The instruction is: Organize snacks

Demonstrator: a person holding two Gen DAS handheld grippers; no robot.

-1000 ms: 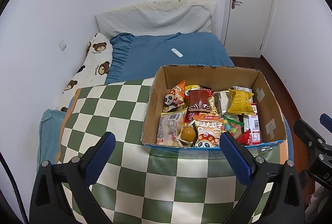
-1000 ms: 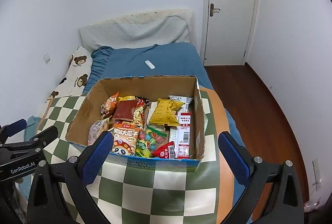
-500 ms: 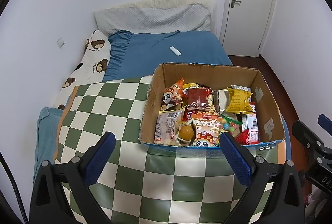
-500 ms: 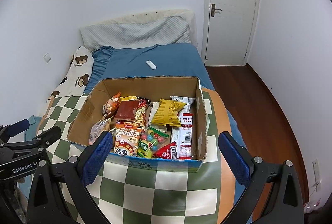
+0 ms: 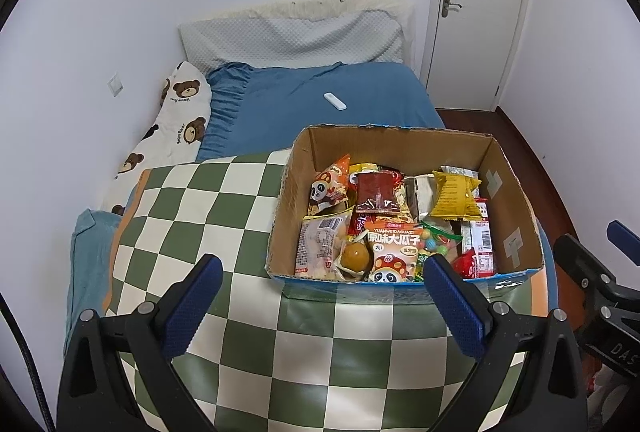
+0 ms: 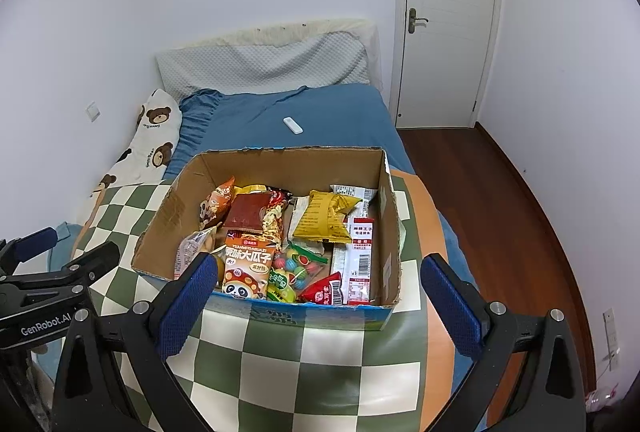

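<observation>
Cardboard box (image 5: 404, 152) of snacks sits on the green-and-white checkered cloth (image 5: 224, 216) at the foot of your blue bed (image 5: 320, 112), a yellow chip bag (image 6: 324, 216) and a panda-print seed pack (image 5: 394, 252) inside. Your left claw (image 5: 320, 302) and right claw (image 6: 316, 302) hover before it, both spread wide, holding nothing. A white remote (image 6: 293, 125) lies beyond.

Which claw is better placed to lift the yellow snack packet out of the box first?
Probably the right claw: open, empty, and squarely facing the cardboard box, with the yellow snack packet nearly ahead. The left claw sits further left.
</observation>
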